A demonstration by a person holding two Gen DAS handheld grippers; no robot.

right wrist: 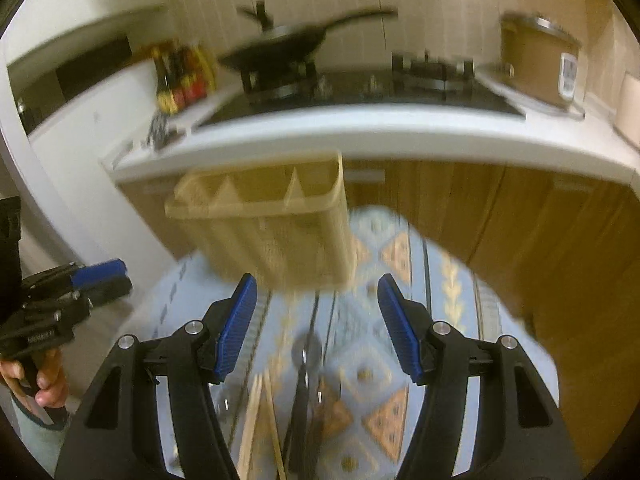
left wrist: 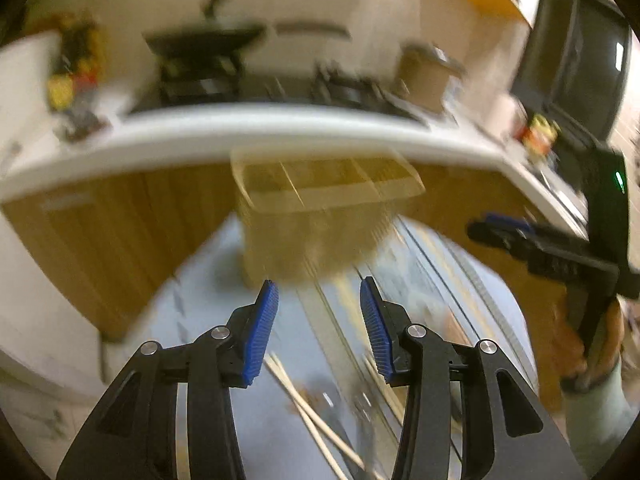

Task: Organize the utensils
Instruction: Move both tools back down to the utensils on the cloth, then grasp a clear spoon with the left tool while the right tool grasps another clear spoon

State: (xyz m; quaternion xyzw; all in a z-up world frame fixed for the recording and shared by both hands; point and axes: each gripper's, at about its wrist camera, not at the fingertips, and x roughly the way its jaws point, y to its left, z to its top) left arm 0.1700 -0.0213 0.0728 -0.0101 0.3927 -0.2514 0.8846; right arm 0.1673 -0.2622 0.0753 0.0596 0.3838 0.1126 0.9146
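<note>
A beige slotted utensil holder (left wrist: 316, 216) with three compartments stands on a blue patterned cloth (left wrist: 208, 320); it also shows in the right wrist view (right wrist: 272, 224). Wooden chopsticks (left wrist: 316, 420) lie on the cloth near my left gripper (left wrist: 319, 298), which is open and empty. My right gripper (right wrist: 316, 294) is open and empty above chopsticks (right wrist: 256, 424) and a dark-handled utensil (right wrist: 302, 392) on the cloth (right wrist: 400, 248). Each gripper shows in the other's view: the right one (left wrist: 500, 232), the left one (right wrist: 100, 276). Both views are blurred.
Behind the table runs a white kitchen counter (right wrist: 360, 136) with wooden cabinets (right wrist: 520, 220) below. On it are a hob with a black wok (right wrist: 280, 40), sauce bottles (right wrist: 180, 76) and a brown pot (right wrist: 536, 60).
</note>
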